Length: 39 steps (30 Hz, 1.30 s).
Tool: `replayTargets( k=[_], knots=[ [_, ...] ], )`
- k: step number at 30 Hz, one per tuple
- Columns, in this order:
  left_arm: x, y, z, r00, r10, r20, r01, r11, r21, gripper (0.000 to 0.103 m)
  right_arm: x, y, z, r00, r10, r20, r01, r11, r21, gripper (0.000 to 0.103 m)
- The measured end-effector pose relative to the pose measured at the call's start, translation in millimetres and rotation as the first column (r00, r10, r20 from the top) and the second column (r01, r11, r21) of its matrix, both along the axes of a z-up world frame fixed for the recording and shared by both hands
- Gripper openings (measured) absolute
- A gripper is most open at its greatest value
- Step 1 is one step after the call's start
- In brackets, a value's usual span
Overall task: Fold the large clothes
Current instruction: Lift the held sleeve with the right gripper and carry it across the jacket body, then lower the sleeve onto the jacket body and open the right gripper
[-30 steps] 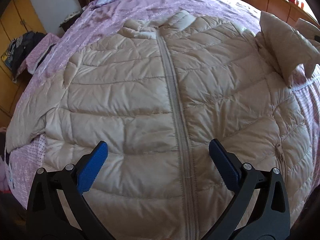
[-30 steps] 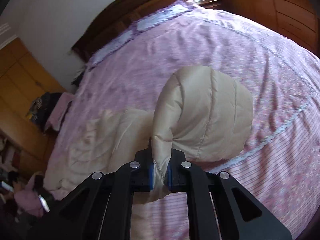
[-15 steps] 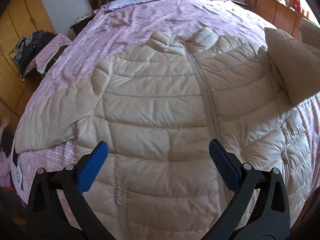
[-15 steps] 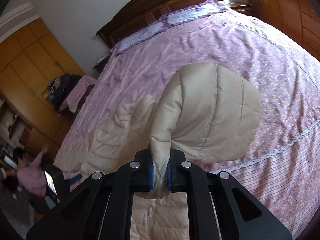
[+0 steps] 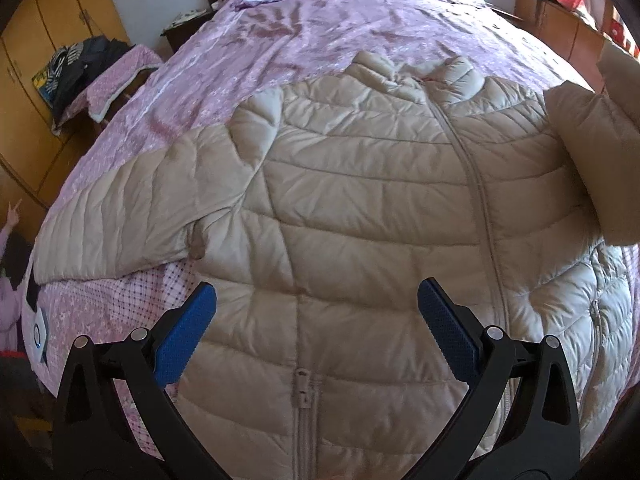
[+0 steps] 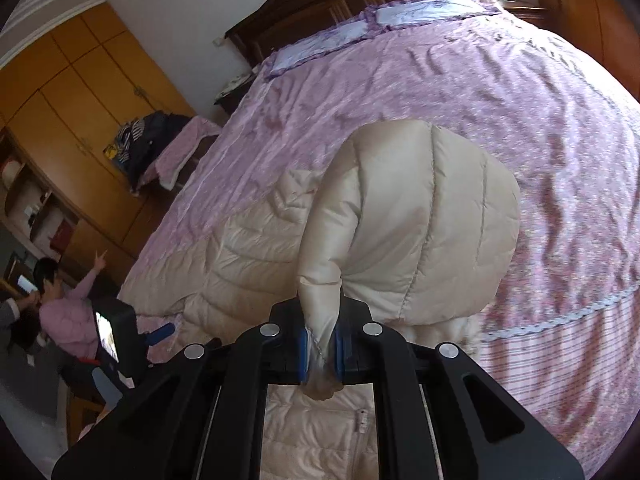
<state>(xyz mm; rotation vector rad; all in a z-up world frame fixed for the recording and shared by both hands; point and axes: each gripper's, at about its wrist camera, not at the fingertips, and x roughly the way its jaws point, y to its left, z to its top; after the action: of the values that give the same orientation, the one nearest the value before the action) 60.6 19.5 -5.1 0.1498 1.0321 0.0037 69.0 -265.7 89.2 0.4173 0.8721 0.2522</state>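
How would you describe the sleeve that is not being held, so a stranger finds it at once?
On the purple bed lies a beige padded jacket. Its free sleeve lies flat beside the body toward the wardrobe side, while the other sleeve is lifted, pinched in the right gripper.

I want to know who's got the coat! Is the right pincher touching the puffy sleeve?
Touching. The right wrist view shows the right gripper pinching the sleeve end between its blue pads.

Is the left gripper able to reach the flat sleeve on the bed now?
Probably yes. The left gripper is open and holds nothing, and the flat sleeve lies uncovered on the bedspread, beside the jacket. Nothing blocks the way.
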Motion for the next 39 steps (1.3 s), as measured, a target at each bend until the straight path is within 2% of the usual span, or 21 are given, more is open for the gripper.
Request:
replayTargets(
  k=[15,23,32,33,35,37,39],
  knots=[
    [-2,40,-2,0.998,0.063,0.013,-0.063,0.998,-0.013,0.1,36,80,-51,0.993,0.094,-0.071,-0.091,0.995,0.046,0.011],
    [-2,53,-9,0.996,0.089,0.005,-0.089,0.996,-0.027,0.1,56,112,-80,0.983,0.126,-0.135,-0.122,0.992,0.038,0.011],
    [-4,63,-8,0.994,0.109,0.017,-0.109,0.994,-0.02,0.1,67,130,-103,0.975,0.136,-0.176,-0.14,0.99,-0.013,0.011],
    [-5,65,-8,0.994,0.112,0.017,-0.111,0.994,-0.023,0.1,66,131,-104,0.976,0.134,-0.174,-0.139,0.99,-0.018,0.013],
    [-5,67,-8,0.993,0.118,0.016,-0.118,0.993,-0.032,0.1,63,132,-103,0.976,0.141,-0.163,-0.144,0.989,-0.007,0.023],
    [-6,68,-9,0.992,0.122,0.016,-0.122,0.992,-0.037,0.1,61,135,-99,0.977,0.147,-0.155,-0.15,0.989,-0.008,0.04],
    [-7,68,-8,0.992,0.122,0.017,-0.121,0.992,-0.038,0.1,57,137,-95,0.978,0.153,-0.141,-0.156,0.988,-0.01,0.052]
  ],
)
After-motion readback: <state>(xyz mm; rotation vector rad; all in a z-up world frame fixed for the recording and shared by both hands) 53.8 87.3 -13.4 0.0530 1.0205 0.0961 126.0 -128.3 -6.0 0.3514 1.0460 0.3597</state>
